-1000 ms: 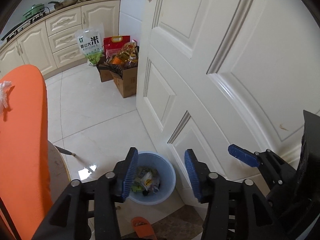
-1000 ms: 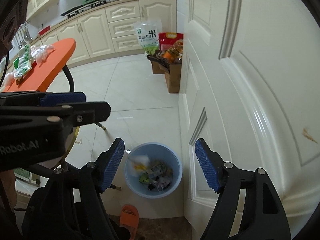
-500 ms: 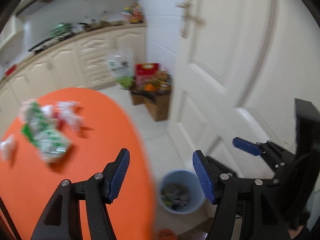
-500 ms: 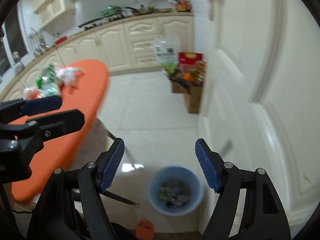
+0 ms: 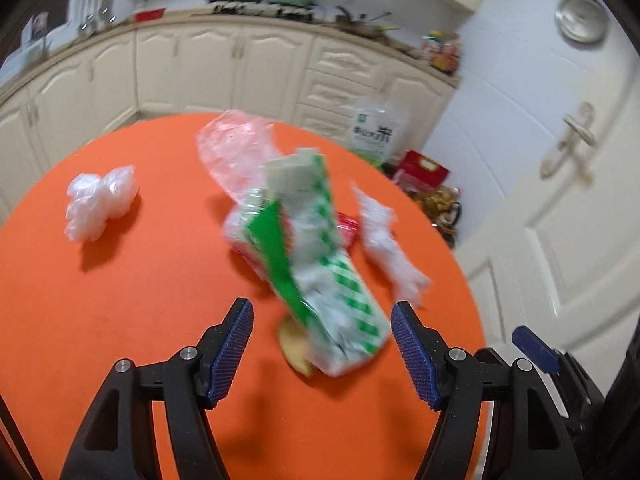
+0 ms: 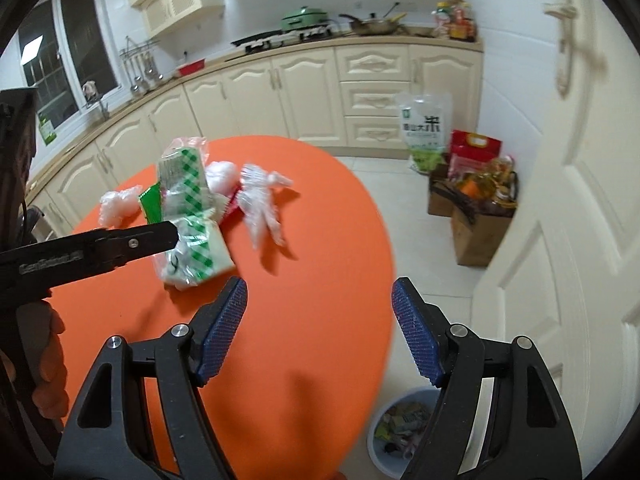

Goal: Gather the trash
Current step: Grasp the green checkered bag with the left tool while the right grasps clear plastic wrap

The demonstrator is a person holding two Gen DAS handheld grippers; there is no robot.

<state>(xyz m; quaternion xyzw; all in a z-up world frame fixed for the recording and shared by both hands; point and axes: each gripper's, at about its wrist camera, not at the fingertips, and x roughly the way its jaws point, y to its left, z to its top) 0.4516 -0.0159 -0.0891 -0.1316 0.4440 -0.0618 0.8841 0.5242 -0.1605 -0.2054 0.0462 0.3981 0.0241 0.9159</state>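
Trash on the orange table (image 5: pixel 120 300): a green-checked wrapper (image 5: pixel 332 300) lies nearest, light and crinkly, best pinched across its near end. Left gripper (image 5: pixel 322 354), jaws just widened, and right gripper (image 6: pixel 320 332) both gape, empty.

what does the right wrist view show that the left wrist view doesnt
Only the right wrist view shows the blue trash bin on the floor beside the table, the window and the person's hand. Only the left wrist view shows the round metal lid on the wall. Both show the orange table, the green checked packaging, the crumpled clear plastic, and both tongs, left and right, open and empty.
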